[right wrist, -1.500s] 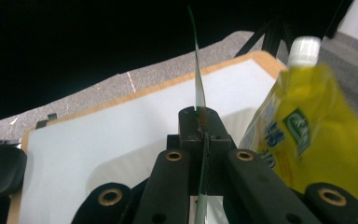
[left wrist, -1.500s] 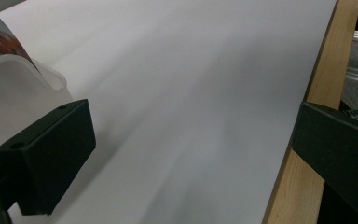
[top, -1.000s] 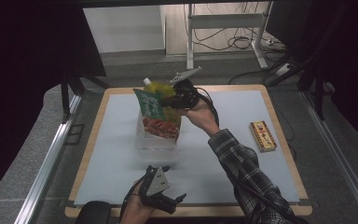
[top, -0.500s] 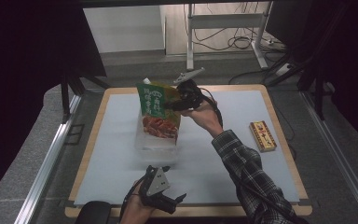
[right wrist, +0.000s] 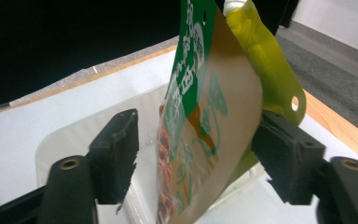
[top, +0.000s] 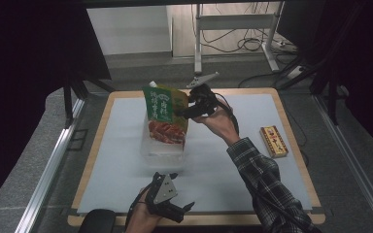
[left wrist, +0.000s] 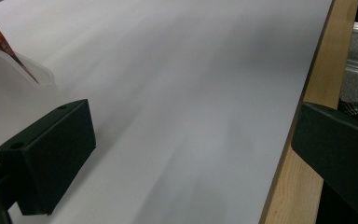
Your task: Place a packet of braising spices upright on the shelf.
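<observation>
right tool [top: 183, 112] reaching in level, jaws just been opening, green pouch [top: 164, 114] loose between; own view catches yellow pouch [right wrist: 265, 60] behind. left tool [top: 177, 209] wide open, low on bench [top: 233, 160].

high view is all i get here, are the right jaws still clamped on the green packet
Observer: No. In the right gripper view the right gripper has just been opening; the green packet stands between the jaws with a gap at the left pad.
Operator: anything behind the packet
Observer: A yellow-green pouch with a white spout, leaning against its back.
Operator: what's the packet standing in
Observer: A clear tray; its rim shows below the jaws.
Operator: and the left gripper
Observer: The left gripper is open over bare white mat, nothing between the jaws.
</observation>
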The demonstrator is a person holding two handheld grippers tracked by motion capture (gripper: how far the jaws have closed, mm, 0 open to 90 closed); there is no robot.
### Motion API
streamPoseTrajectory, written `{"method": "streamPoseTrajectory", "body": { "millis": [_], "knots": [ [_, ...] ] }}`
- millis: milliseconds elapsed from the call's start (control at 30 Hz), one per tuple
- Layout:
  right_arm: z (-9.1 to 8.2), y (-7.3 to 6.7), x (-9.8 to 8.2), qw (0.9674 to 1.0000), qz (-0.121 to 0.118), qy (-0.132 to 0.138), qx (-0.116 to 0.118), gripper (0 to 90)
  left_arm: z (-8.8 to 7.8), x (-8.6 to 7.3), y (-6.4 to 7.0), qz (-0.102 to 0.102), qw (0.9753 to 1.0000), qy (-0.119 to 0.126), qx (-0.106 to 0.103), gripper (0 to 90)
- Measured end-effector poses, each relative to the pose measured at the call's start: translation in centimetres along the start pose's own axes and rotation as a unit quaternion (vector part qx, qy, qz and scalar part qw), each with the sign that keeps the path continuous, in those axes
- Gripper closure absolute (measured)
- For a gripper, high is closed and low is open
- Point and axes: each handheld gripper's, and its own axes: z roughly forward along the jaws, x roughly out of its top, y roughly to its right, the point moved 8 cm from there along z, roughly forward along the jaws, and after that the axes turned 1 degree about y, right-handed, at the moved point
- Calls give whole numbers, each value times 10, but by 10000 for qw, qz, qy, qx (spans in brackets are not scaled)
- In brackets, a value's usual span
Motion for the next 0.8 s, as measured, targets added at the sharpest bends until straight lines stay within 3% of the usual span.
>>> {"method": "streamPoseTrajectory", "body": {
  "millis": [167,300,533,633,800],
  "knots": [
    [-2,0,-4,9999,117,-8,17,224,0,0,0,3,10000,-6,-6,0],
    [-5,1,-7,9999,57,70,-147,154,0,0,1,4,10000,-9,-13,0],
    [-10,4,-12,9988,155,144,-444,106,1,-1,1,12,10000,-19,-13,0],
    [-12,4,-14,9989,194,115,-401,105,1,0,1,10,10000,-16,-13,0],
    [-16,2,-21,9994,-50,6,-329,64,1,-1,1,18,10000,-23,-11,0]
  ]
}}
